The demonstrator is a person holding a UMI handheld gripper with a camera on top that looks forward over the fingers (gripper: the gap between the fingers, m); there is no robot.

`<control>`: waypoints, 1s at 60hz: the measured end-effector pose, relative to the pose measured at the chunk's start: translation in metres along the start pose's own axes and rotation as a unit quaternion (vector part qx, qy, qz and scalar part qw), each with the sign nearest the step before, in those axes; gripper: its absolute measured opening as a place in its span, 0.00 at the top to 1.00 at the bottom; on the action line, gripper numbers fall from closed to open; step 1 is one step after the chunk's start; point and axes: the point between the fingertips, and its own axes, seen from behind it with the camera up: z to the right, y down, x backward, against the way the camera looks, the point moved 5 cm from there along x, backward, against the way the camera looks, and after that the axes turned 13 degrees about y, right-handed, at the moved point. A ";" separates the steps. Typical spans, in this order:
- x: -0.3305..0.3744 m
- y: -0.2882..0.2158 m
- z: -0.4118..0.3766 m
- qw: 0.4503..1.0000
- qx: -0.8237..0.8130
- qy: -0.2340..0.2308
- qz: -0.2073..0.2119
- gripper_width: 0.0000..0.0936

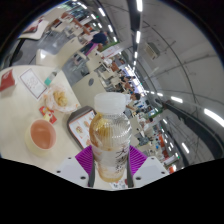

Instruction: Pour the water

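The gripper (108,168) is clamped on a capped bottle (109,135) at bottom centre, held tilted above the worktop (25,150). The white cap (109,102) looks on, so pouring seems not yet begun. A bowl (43,134) sits at lower left.

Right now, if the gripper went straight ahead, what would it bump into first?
The bottle. It already sits between the fingers, with the pink pads at both its sides, so it looks gripped and would just go along. Beyond it comes the white table with a tray, though how far off is hard to tell.
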 end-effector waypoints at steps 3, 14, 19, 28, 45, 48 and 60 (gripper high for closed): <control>-0.001 0.006 0.011 0.997 -0.074 -0.014 -0.007 0.54; -0.012 0.046 0.013 0.957 -0.279 -0.042 -0.062 0.54; -0.021 0.074 0.004 0.939 -0.331 -0.051 -0.083 0.54; -0.033 0.120 -0.022 0.911 -0.389 -0.061 -0.126 0.54; -0.034 0.162 -0.053 0.875 -0.453 -0.060 -0.158 0.53; -0.033 0.164 -0.053 0.867 -0.467 -0.058 -0.163 0.50; -0.024 0.167 -0.047 0.868 -0.454 -0.077 -0.185 0.08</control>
